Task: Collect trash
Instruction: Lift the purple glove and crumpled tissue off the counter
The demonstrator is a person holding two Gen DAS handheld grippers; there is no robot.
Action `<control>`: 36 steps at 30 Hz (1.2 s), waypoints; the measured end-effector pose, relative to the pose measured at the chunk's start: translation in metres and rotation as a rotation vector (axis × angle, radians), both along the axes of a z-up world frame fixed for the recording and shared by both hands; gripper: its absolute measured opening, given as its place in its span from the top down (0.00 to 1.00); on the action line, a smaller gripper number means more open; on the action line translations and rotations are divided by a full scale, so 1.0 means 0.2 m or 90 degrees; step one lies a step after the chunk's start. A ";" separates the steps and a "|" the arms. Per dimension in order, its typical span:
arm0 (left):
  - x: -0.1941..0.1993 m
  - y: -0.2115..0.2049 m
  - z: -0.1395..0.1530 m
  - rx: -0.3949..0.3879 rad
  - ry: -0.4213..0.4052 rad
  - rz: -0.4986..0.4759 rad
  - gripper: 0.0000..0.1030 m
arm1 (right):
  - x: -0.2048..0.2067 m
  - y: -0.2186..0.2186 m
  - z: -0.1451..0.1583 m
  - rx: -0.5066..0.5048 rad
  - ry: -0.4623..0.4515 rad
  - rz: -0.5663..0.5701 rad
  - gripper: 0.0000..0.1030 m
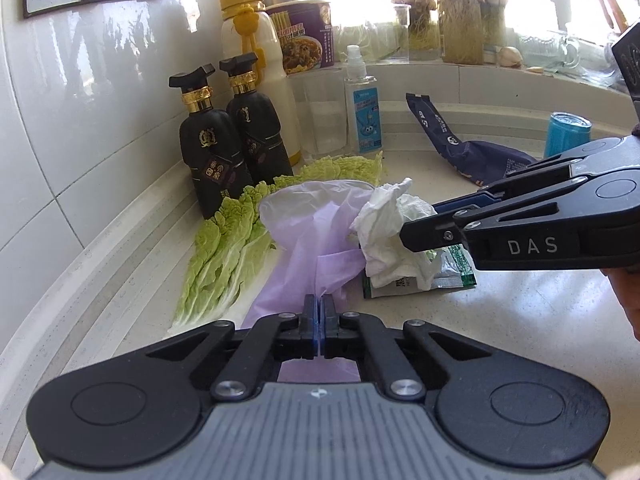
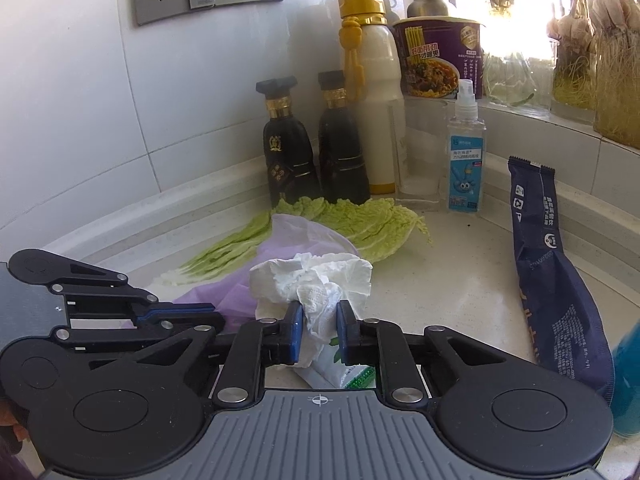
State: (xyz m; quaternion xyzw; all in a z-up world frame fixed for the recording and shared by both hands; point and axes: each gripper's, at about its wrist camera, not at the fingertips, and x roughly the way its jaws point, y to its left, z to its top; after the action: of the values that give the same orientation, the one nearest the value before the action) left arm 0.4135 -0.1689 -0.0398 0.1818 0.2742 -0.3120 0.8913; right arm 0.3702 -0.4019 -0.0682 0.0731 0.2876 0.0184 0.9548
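My left hand-held gripper pinches the purple bag. My right hand-held gripper squeezes the tissue. The blue wrapper at three o'clock, the cabbage leaf and the green packet still wait on the bench.

Open speckled white tabletop at centre right of the right wrist view, between the pale green cabbage leaf and the long dark blue snack wrapper. Blocked at upper centre by two black gold-collared bottles, a clear spray bottle and a purple noodle cup. Hemmed at far right by a blue can.
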 end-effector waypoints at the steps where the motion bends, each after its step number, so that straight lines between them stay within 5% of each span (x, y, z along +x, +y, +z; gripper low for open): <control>1: 0.00 0.01 0.01 -0.004 -0.003 0.004 1.00 | -0.01 0.00 0.01 -0.001 -0.001 -0.002 0.85; 20: -0.16 0.12 0.33 -0.028 -0.078 0.044 1.00 | -0.21 0.03 0.25 -0.017 -0.038 -0.006 0.85; 36: -0.38 0.23 0.51 0.004 -0.120 0.072 1.00 | -0.43 0.14 0.46 -0.030 -0.072 0.017 0.85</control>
State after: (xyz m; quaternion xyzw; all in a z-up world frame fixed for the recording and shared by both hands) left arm 0.3371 -0.1234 0.0630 0.1976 0.2000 -0.2415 0.9288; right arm 0.2841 -0.3738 0.0238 0.0454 0.2342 0.0287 0.9707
